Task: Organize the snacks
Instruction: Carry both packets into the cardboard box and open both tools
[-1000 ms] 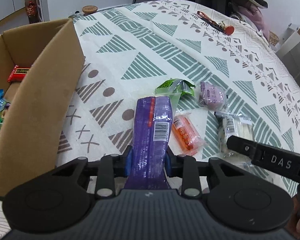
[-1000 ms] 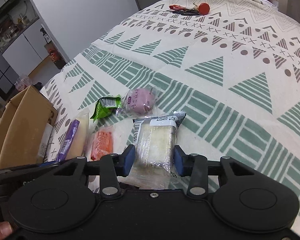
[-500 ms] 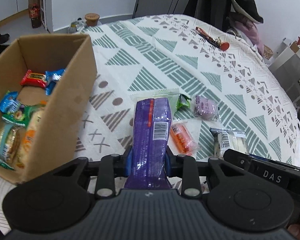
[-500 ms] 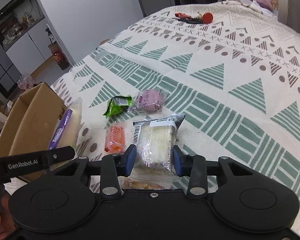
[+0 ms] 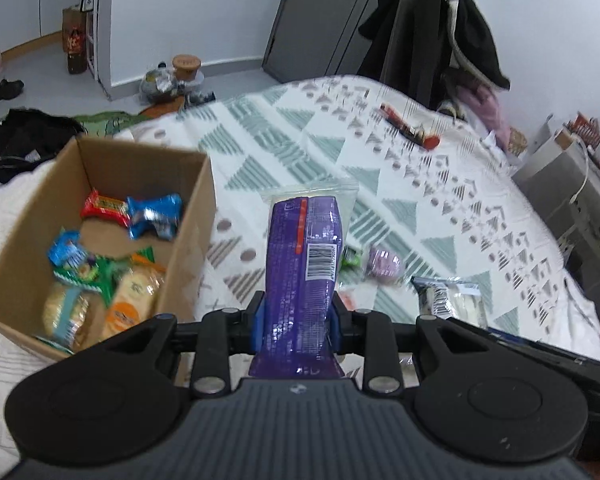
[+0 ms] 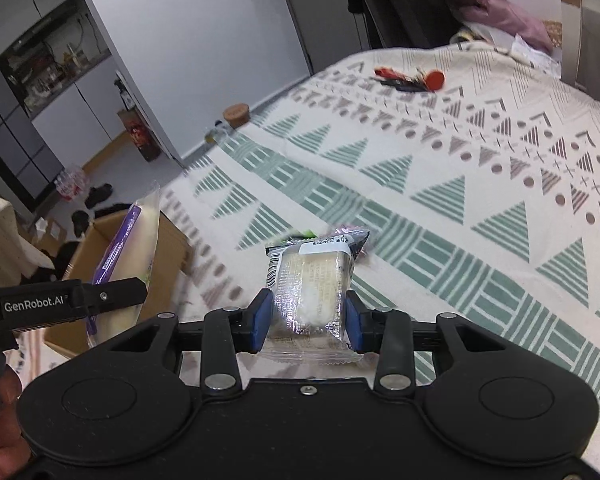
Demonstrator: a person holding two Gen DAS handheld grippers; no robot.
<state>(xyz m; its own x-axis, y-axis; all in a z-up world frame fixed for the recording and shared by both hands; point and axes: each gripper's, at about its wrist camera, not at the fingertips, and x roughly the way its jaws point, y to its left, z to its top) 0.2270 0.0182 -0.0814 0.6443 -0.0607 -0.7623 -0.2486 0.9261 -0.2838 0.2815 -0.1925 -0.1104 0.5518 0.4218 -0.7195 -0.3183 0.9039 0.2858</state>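
My left gripper [image 5: 298, 326] is shut on a long purple snack packet [image 5: 304, 264], held up in the air to the right of the open cardboard box [image 5: 188, 236]. Several wrapped snacks [image 5: 112, 264] lie inside the box. My right gripper [image 6: 306, 322] is shut on a clear-wrapped white cake packet [image 6: 310, 280], lifted above the patterned tablecloth [image 6: 440, 184]. In the left wrist view the same cake packet [image 5: 454, 300] shows low right. A purple round snack [image 5: 384, 262], a green packet [image 5: 350, 258] and an orange packet [image 5: 348, 300] lie on the cloth.
Red-handled keys [image 5: 412, 132] lie far back on the cloth. The box [image 6: 168, 248] sits at the table's left edge, and the left gripper's arm [image 6: 60, 304] with the purple packet [image 6: 120, 240] is beside it. A dark coat [image 5: 452, 36] hangs behind the table.
Both grippers have risen with their packets. The left one lifted away from the cloth so the box's inside shows from above. The cake packet left the cloth.
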